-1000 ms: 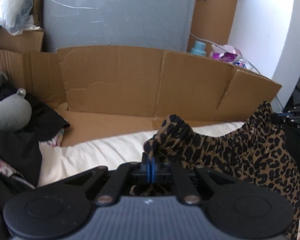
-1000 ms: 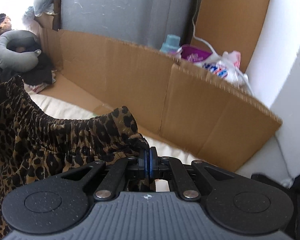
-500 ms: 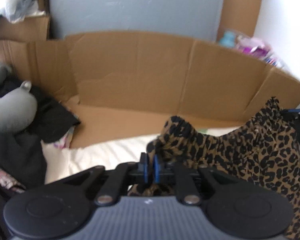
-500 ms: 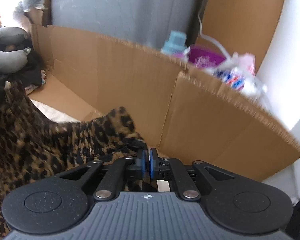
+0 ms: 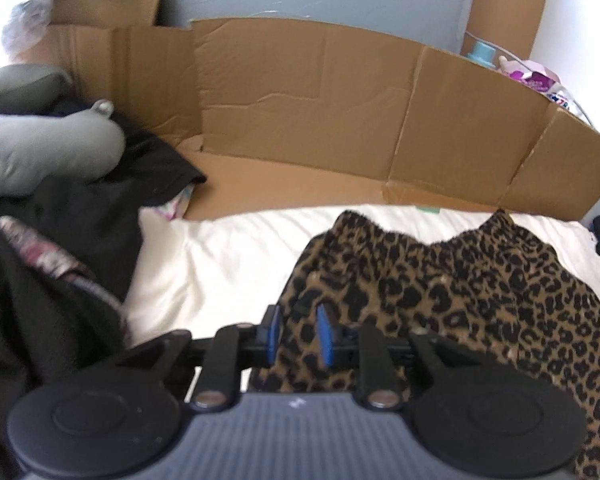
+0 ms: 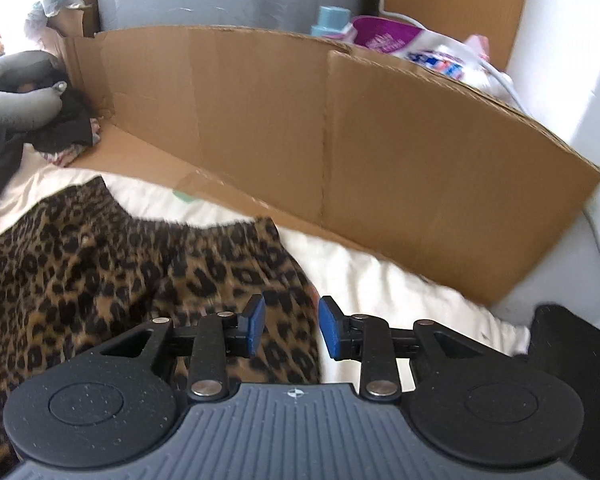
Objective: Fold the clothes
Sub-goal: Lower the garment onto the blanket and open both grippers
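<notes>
A leopard-print garment [image 5: 452, 292] lies spread on the white bedding [image 5: 236, 256], its gathered waistband toward the cardboard. My left gripper [image 5: 299, 334] hovers over the garment's left edge; its jaws are opening, and the blue pads stand apart with the cloth below them, not pinched. In the right wrist view the same garment [image 6: 112, 264] fills the left half. My right gripper [image 6: 288, 326] is over its right edge, jaws opening, with a clear gap between the pads and nothing gripped.
A folded cardboard wall [image 5: 340, 120] runs along the far side of the bed. A grey neck pillow [image 5: 40, 144] and a pile of dark clothes [image 5: 60, 240] lie at the left. A bottle and bags [image 6: 400, 40] stand behind the cardboard. A black object [image 6: 572, 352] sits at the right.
Both grippers held the waistband corners shut a second ago; both have opened and let go. The garment has dropped from hanging to lying flat on the bedding, and both grippers have sunk.
</notes>
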The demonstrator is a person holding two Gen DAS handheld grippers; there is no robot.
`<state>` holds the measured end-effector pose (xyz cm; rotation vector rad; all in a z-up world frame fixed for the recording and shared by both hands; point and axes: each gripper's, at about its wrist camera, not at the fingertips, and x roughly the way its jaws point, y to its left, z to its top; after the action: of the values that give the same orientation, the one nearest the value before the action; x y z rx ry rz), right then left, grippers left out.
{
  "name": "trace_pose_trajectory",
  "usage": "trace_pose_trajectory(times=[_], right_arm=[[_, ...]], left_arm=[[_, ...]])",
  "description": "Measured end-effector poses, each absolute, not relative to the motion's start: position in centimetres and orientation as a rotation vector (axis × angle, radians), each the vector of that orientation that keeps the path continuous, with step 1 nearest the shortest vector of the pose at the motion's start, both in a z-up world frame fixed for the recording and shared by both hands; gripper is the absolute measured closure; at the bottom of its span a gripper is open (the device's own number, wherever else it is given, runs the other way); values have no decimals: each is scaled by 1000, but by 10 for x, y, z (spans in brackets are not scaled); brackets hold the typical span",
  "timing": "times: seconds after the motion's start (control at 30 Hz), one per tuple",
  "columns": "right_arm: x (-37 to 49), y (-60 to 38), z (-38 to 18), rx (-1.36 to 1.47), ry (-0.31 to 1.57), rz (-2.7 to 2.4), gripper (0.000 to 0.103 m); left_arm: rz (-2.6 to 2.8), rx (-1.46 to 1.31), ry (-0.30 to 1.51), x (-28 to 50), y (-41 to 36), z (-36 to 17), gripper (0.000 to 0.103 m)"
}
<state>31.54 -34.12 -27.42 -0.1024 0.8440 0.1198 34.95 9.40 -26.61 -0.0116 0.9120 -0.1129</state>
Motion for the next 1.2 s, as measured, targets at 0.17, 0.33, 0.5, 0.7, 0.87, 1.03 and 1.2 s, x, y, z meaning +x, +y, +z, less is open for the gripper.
trace_pose_trajectory(times=[0.17,0.33,0.5,0.7,0.87,1.03,1.2], right_arm=[[275,-365,-268,-99,877,116,66],[236,-381,-266,-116,903,80,66],[200,-398,-263,-85,895,-2,66],[166,-417,-284,89,929,-87,66],[148,-413,-308,158,969,-96,66],[146,-411,-322,162,998,-88,66],[146,-413,-331,180,1007,-105,66]], left_arm=[[-112,3,929,321,108,-258,75],[-117,48,918,291,114,-246,70],[-67,22,905,267,128,-237,70],[23,-45,928,244,149,-251,68],[95,-97,950,229,165,-263,68],[116,-146,970,215,173,-278,67],[110,-178,1002,203,174,-299,67]])
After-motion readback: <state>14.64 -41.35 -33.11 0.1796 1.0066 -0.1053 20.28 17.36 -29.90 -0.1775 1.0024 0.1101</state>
